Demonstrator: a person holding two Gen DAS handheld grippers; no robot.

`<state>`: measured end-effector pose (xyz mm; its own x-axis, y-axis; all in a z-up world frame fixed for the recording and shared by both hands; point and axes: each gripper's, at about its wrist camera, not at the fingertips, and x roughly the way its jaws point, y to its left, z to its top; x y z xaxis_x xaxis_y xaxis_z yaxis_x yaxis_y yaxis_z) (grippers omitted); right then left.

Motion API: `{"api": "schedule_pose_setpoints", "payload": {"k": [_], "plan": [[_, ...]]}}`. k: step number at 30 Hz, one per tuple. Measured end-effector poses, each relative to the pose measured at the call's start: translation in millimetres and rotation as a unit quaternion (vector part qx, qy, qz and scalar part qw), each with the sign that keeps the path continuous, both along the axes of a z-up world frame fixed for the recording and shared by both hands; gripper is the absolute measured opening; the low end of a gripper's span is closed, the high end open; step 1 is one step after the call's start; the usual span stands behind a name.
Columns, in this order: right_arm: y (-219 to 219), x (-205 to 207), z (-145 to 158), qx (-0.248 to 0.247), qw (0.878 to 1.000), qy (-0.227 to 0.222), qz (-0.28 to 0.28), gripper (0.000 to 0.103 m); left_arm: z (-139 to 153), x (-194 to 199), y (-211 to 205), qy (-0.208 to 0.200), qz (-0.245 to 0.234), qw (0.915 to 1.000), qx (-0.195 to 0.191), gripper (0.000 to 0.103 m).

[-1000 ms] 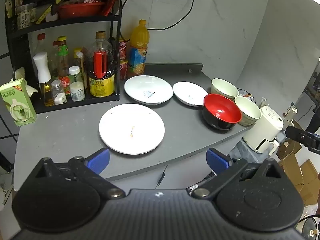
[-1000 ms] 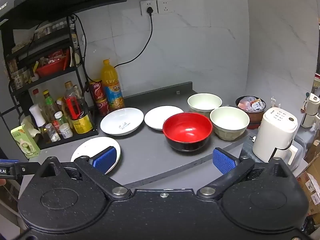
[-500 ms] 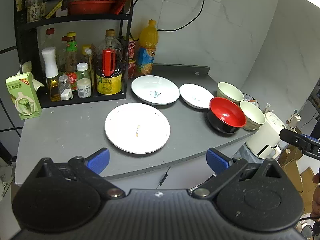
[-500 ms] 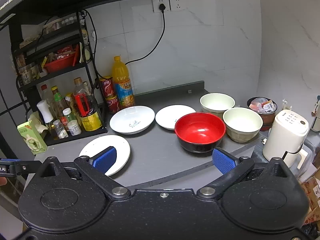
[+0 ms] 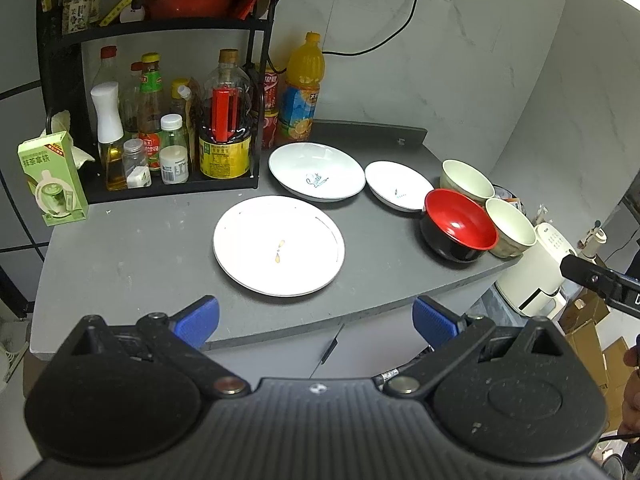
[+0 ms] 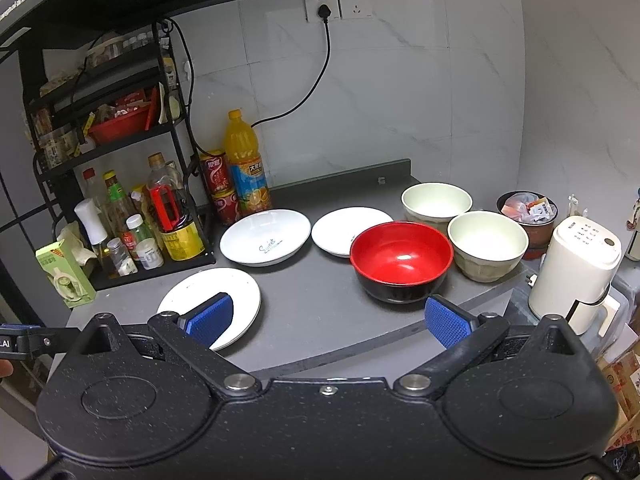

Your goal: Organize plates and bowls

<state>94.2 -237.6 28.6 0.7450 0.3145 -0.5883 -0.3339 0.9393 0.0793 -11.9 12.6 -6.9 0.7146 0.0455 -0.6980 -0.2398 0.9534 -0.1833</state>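
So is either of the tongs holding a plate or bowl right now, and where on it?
Nothing is held. The left tongs and right tongs are both open and short of the counter's dishes.

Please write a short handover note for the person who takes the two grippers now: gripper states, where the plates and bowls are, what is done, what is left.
Left gripper: open, holds nothing, before the counter edge.
Right gripper: open, holds nothing.
On the counter: large flat plate in front; deep plate and small plate behind it; red bowl with two cream bowls on the right.
Done: nothing stacked.
Left: stack the plates, nest the bowls.
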Motion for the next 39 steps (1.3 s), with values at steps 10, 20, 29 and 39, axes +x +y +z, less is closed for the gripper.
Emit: {"api": "schedule_pose_setpoints", "payload": {"k": [10, 20, 29, 39], "plan": [[-13.1, -0.7, -5.0, 0.001, 1.0, 0.002, 0.0, 0.103, -0.8, 1.3, -10.7, 0.005, 0.008, 0.9999, -0.005, 0.102], [-25.2, 0.4, -5.3, -0.001, 1.0, 0.006, 0.0, 0.103, 3.8, -0.5, -21.5, 0.006, 0.008, 0.9999, -0.009, 0.102], [-27.3, 3.2, -1.1, -0.013, 1.0, 0.013, 0.005, 0.103, 2.6, 3.1, -23.6, 0.016, 0.013, 0.9997, -0.013, 0.102], [-27.8, 10.7, 1.2, -0.027, 0.999, 0.024, 0.015, 0.103, 4.0, 6.0, -20.8, 0.019, 0.024, 0.9992, -0.027, 0.102]]}}
